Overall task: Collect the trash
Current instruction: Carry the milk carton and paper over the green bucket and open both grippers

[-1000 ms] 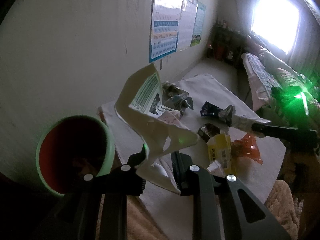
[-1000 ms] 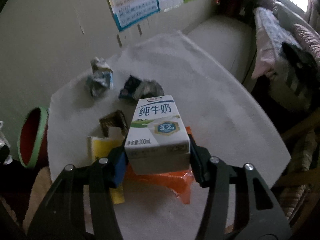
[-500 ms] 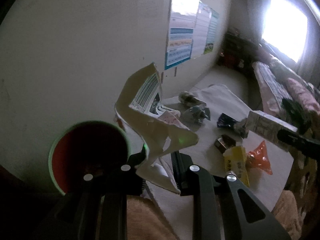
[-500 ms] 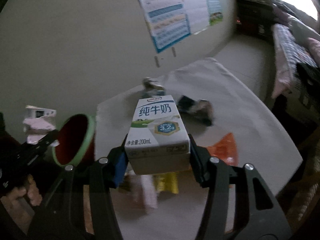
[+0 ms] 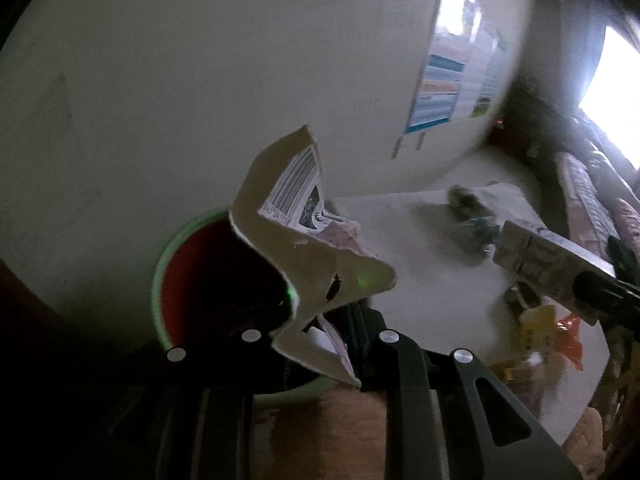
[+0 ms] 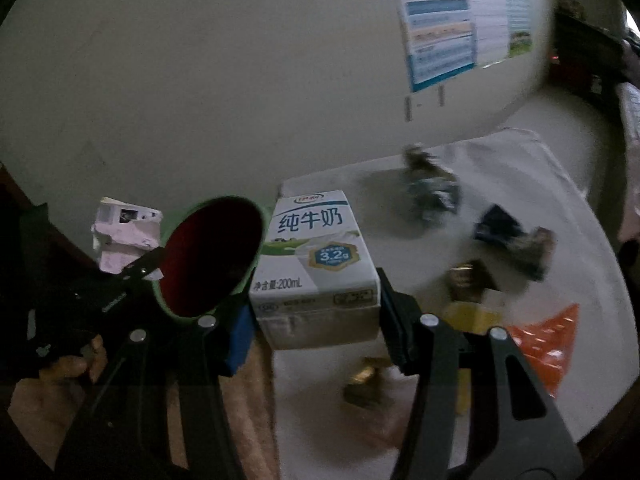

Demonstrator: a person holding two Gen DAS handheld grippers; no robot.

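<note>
My left gripper (image 5: 318,320) is shut on a torn, flattened white carton (image 5: 308,240) with a barcode, held right above the red bin with a green rim (image 5: 192,280). In the right wrist view that carton (image 6: 124,236) hangs at the bin's (image 6: 212,256) far left edge. My right gripper (image 6: 316,312) is shut on a white 200 mL milk carton (image 6: 316,256), just right of the bin's mouth. The left wrist view shows this milk carton (image 5: 548,264) coming in from the right.
A white-covered table (image 6: 520,184) holds crumpled foil wrappers (image 6: 432,188), a dark wrapper (image 6: 512,236), a brown packet (image 6: 468,280), a yellow packet (image 6: 472,316) and an orange wrapper (image 6: 548,340). Posters (image 6: 444,20) hang on the wall behind. A hand (image 6: 68,368) grips the left tool.
Both grippers have swung left towards the bin with their cartons. The bin now sits under the torn carton and beside the milk carton. The table's litter has slid right in both views.
</note>
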